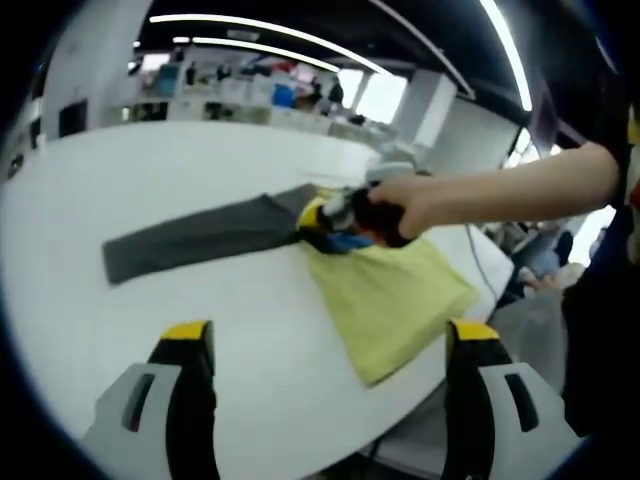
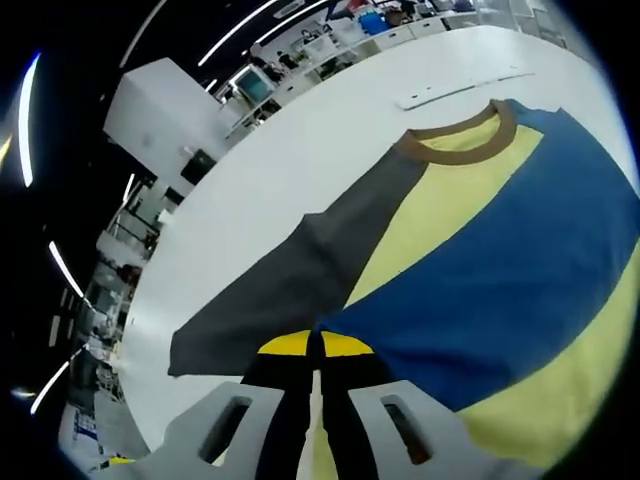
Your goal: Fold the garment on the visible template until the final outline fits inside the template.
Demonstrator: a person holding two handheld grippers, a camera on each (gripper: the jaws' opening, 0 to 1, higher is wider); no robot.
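Note:
A T-shirt lies on the white table (image 1: 200,160). In the left gripper view its yellow body (image 1: 395,295) sits near the table's edge and a grey sleeve (image 1: 200,240) stretches out to the left. My right gripper (image 1: 320,222), held by a hand (image 1: 400,205), pinches the shirt where sleeve meets body, with a bit of blue fabric bunched there. In the right gripper view the shirt shows a blue band (image 2: 500,230), yellow stripes, a brown collar (image 2: 460,145) and the grey sleeve (image 2: 290,280). The right gripper (image 2: 315,345) is shut on the fabric. My left gripper (image 1: 330,335) hovers open above bare table.
A pale thin strip (image 2: 460,90) lies on the table (image 2: 330,150) beyond the collar. The person's forearm (image 1: 520,185) reaches in from the right. The table's rounded edge (image 1: 420,400) runs just past the yellow fabric. Shelves and desks stand far behind.

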